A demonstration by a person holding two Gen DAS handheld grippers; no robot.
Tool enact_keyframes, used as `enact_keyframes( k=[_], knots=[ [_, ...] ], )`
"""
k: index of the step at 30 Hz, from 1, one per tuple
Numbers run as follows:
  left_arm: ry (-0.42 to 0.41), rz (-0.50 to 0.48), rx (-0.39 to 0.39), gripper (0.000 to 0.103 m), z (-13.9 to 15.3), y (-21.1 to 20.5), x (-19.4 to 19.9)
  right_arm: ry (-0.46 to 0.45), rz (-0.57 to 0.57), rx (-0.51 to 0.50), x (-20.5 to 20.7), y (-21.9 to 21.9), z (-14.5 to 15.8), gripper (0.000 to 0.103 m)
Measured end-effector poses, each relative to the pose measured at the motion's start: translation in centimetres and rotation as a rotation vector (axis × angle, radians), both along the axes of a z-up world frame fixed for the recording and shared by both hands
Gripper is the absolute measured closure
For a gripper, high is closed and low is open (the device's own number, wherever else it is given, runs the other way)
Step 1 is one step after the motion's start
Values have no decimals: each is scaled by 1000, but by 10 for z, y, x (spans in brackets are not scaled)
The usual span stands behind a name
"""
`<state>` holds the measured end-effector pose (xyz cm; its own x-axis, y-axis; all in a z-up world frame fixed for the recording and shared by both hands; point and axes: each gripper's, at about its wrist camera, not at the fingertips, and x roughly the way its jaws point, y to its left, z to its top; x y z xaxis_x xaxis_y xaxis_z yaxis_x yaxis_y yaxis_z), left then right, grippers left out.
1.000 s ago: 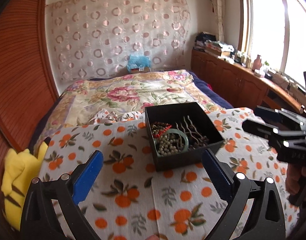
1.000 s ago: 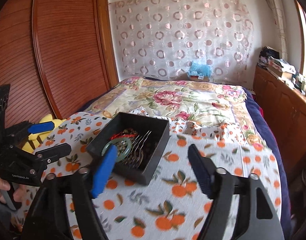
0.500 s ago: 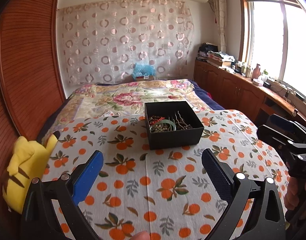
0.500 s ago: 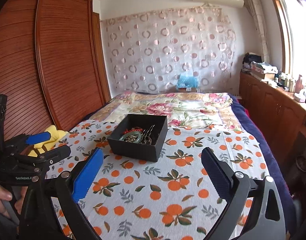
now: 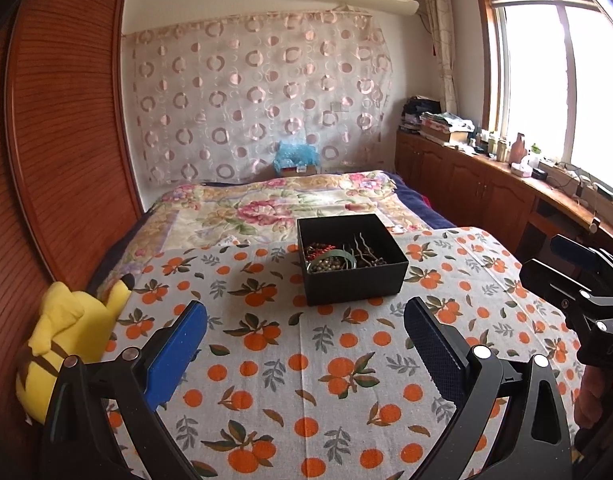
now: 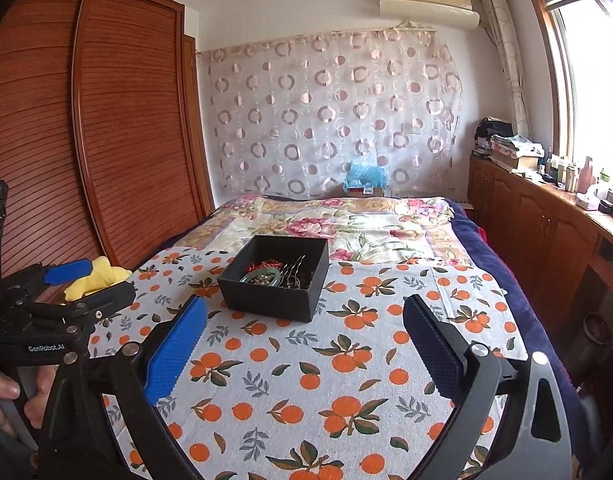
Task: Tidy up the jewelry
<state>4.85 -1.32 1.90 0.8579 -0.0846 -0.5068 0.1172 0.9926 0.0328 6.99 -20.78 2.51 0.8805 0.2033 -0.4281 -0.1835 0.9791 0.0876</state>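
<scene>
A: What's around, L to R?
B: Yellow plush point(image 5: 66, 344) at cloth point(image 5: 306, 380) edge, floral bed point(image 5: 266, 212) behind, cabinets point(image 5: 486, 192) on R. Nothing blocking.
A: Box?
B: Black jewelry box point(image 5: 352, 260) w/ beads, hairpins sits ahead of both, well apart. Left gripper point(image 5: 306, 334) and right gripper point(image 6: 304, 330) jaws wide, empty.

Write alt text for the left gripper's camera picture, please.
An open black box of beads, a green bangle and hairpins sits on an orange-print cloth. The left gripper hovers open before it; the right gripper shows at the right edge.
</scene>
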Motion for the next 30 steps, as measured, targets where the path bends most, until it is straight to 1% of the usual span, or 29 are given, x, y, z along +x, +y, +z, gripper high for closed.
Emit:
enact_keyframes(
  k=[9,30],
  knots=[
    [11,-5,-19,8,-4,1,2,8,-4,4,-3,-1,-3,4],
    [10,-5,-21,8,-4,1,1,8,-5,4,-2,-1,-3,4]
  ],
)
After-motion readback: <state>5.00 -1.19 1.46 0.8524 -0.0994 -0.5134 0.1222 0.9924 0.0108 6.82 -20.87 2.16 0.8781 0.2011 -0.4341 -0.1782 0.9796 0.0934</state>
